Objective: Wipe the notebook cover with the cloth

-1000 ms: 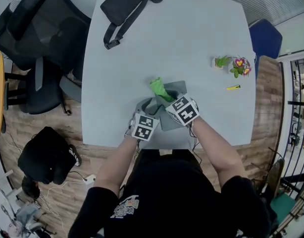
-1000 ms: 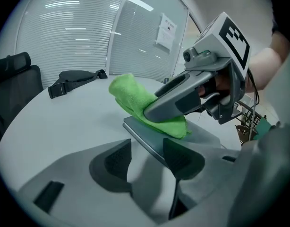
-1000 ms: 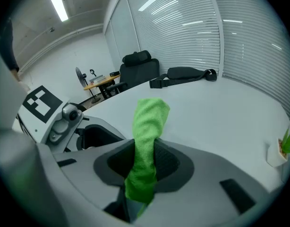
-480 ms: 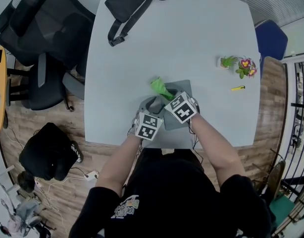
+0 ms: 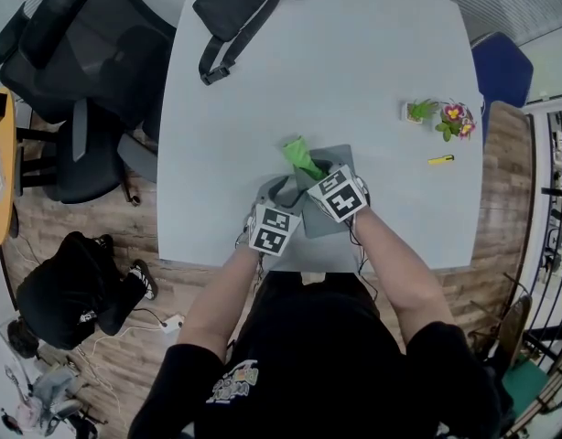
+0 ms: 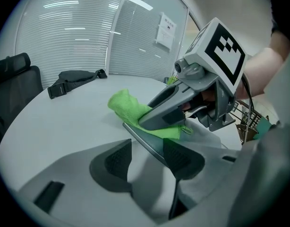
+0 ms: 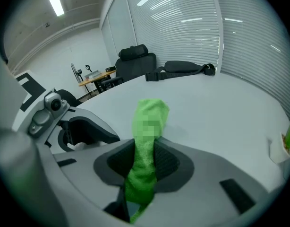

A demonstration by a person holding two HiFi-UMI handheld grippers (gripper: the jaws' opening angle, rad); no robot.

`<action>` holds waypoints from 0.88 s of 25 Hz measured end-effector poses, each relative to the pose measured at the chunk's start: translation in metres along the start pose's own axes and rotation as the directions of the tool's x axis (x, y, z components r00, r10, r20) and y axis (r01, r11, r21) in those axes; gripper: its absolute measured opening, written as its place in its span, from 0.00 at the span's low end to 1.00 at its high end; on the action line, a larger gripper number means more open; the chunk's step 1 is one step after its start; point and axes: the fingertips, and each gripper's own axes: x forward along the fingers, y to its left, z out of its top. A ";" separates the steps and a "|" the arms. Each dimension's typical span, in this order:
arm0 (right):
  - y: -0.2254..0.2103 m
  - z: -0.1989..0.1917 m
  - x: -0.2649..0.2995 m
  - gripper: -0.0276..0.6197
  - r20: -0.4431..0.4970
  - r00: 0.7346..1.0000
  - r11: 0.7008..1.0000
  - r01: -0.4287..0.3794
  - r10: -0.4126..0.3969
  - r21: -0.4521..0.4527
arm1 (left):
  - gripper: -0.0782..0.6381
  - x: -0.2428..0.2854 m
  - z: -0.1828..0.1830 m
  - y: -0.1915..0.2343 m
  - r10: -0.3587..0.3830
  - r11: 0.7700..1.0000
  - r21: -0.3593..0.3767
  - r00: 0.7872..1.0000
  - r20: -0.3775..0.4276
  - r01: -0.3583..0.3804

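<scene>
Head view: notebook [image 5: 342, 159] on pale table [image 5: 354, 71] (wood floor [image 5: 502, 208]).

Bright green cloth [image 5: 301, 156]; grey notebook [image 5: 343, 157]; pale grey table [image 5: 354, 62]; black bag [image 5: 235, 7].

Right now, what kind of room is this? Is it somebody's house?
Most likely an office or meeting room, not a house. A black office chair stands beside a big pale table, slatted blinds cover glass walls, and another desk stands further back.
</scene>
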 end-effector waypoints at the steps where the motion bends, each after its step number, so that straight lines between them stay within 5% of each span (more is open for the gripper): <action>1: -0.002 -0.001 -0.001 0.21 -0.001 1.000 1.000 0.004 -0.004 0.010 | 0.40 0.000 0.001 0.000 0.000 1.000 0.002 1.000 0.005 0.000; 22: -0.082 -0.042 -0.047 0.21 0.017 0.984 0.951 0.168 -0.178 0.259 | 0.40 0.001 0.000 0.002 0.001 1.000 0.008 1.000 0.009 -0.001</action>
